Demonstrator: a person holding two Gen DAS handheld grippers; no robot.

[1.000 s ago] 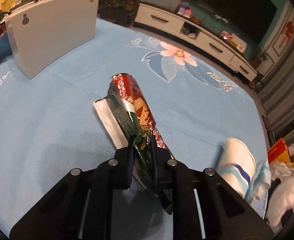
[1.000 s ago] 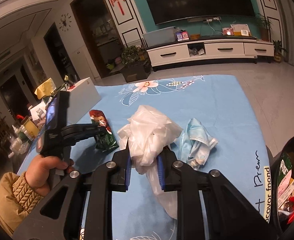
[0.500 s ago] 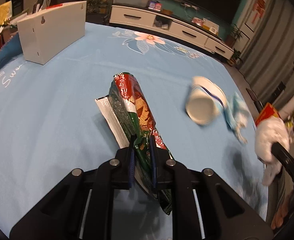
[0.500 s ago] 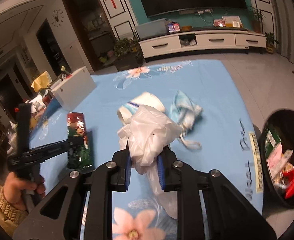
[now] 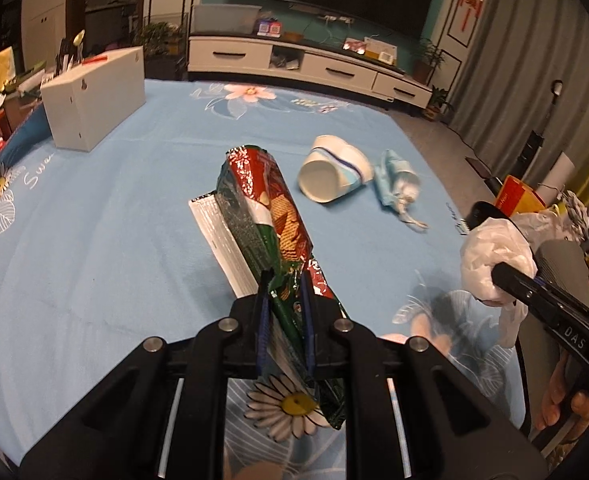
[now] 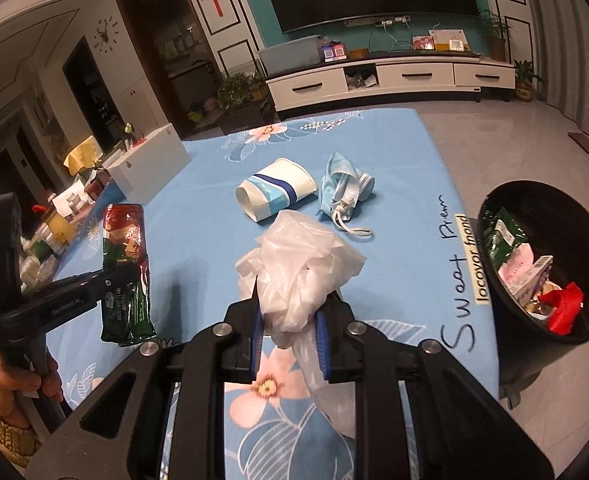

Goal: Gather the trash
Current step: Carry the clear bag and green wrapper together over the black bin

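Tongs both loaded now — left tongs (image 5: 284, 294) clamp the snack wrapper (image 5: 268, 216), right tongs (image 6: 290, 312) clamp the plastic bag (image 6: 300, 264), swung toward the bin (image 6: 506, 316) past the table's right edge, drop looks next.

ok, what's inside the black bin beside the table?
The round black plastic bin holds a green wrapper, pinkish paper packaging and something red. Anything beneath that pile is covered.

The black bin's (image 6: 506, 216) far right rim is cut off by the picture's edge.
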